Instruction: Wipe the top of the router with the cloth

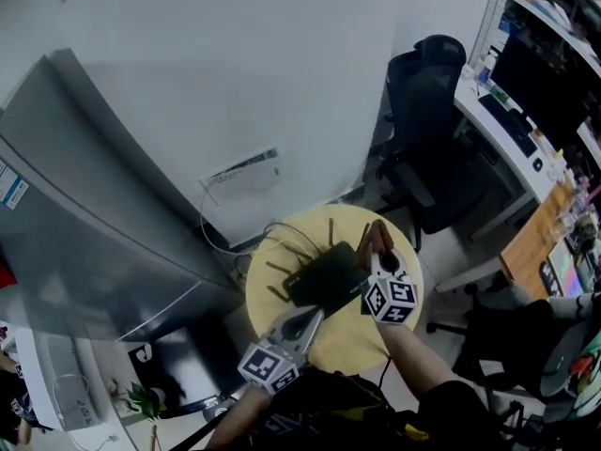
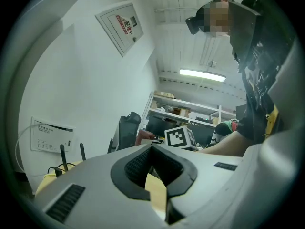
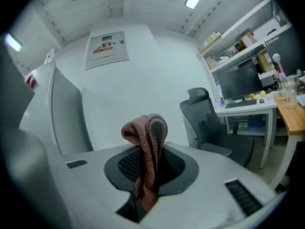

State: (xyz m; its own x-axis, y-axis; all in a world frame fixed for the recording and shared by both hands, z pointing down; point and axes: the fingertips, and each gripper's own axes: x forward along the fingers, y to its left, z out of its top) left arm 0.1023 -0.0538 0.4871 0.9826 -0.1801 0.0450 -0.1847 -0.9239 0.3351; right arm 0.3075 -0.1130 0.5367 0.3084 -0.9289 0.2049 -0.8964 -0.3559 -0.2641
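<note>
Gripping: right gripper [image 1: 379,253] jaws clamped on a reddish-brown knitted cloth [image 3: 147,135], which bunches up above the tips.
Left gripper [image 2: 153,150]: jaws closed together with nothing between them, near the router's near edge.
Router [image 1: 327,278]: black, antennas raised, mid-table on the round yellow table [image 1: 362,338].
Cloth position: at the router's right edge; contact unclear.

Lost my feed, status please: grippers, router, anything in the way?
Right gripper shut on reddish cloth, at right edge of router. Left gripper shut, empty, beside router. Nothing seen on router top.
</note>
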